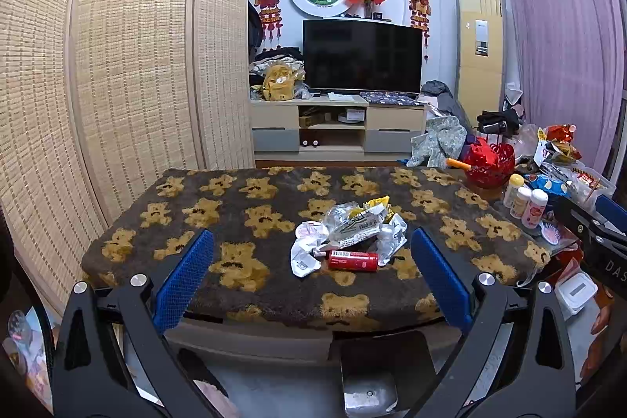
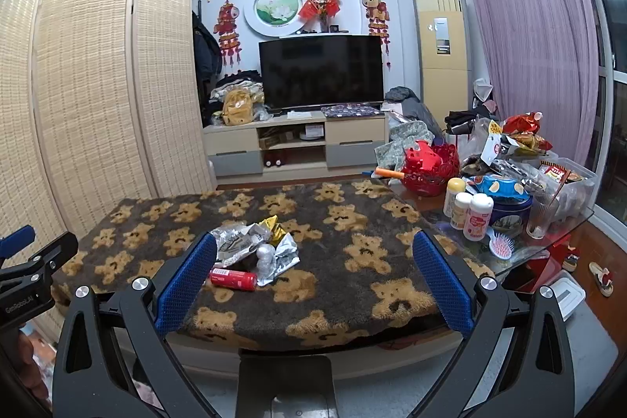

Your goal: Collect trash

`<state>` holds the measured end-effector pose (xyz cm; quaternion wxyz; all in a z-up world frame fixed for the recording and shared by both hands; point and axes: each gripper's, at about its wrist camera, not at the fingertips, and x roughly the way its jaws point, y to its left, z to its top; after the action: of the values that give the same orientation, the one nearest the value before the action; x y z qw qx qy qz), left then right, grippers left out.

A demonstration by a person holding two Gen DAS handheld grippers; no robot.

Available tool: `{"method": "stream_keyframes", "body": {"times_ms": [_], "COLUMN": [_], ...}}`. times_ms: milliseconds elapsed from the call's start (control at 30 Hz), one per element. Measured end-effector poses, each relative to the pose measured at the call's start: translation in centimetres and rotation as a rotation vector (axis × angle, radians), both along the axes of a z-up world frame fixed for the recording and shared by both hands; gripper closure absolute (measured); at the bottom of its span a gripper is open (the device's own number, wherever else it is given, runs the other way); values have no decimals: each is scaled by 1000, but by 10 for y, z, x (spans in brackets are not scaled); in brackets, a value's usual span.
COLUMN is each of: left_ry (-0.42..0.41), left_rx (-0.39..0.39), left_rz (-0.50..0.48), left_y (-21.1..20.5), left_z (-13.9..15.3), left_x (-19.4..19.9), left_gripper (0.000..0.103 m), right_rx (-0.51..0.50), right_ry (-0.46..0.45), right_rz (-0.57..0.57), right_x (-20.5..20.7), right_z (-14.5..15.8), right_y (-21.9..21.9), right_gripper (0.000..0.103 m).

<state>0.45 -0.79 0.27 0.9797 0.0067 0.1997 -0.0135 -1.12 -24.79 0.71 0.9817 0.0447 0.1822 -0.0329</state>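
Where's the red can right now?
The red can lies on its side on the bear-print cloth, at the near edge of the wrapper pile; in the right wrist view it sits left of centre.

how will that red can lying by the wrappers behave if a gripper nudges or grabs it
The red can lies on its side, so a nudge could roll it, though the fuzzy bear blanket should slow it. Its smooth round wall may slip between pads. Its weight cannot be judged.
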Motion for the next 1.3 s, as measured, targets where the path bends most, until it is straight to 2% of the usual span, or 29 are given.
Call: {"method": "stream_keyframes", "body": {"times_ms": [1300], "left_ry": [-5], "left_rx": [-2], "left_rz": [0], "left_y": [-8], "left_z": [6], "left_x": [-5], "left_gripper": [8], "right_rx": [10], "right_ry": [-5], "right_rz": [17], "right_x": [0], "right_z": [2], "right_y": [2], "right_gripper": [3]}}
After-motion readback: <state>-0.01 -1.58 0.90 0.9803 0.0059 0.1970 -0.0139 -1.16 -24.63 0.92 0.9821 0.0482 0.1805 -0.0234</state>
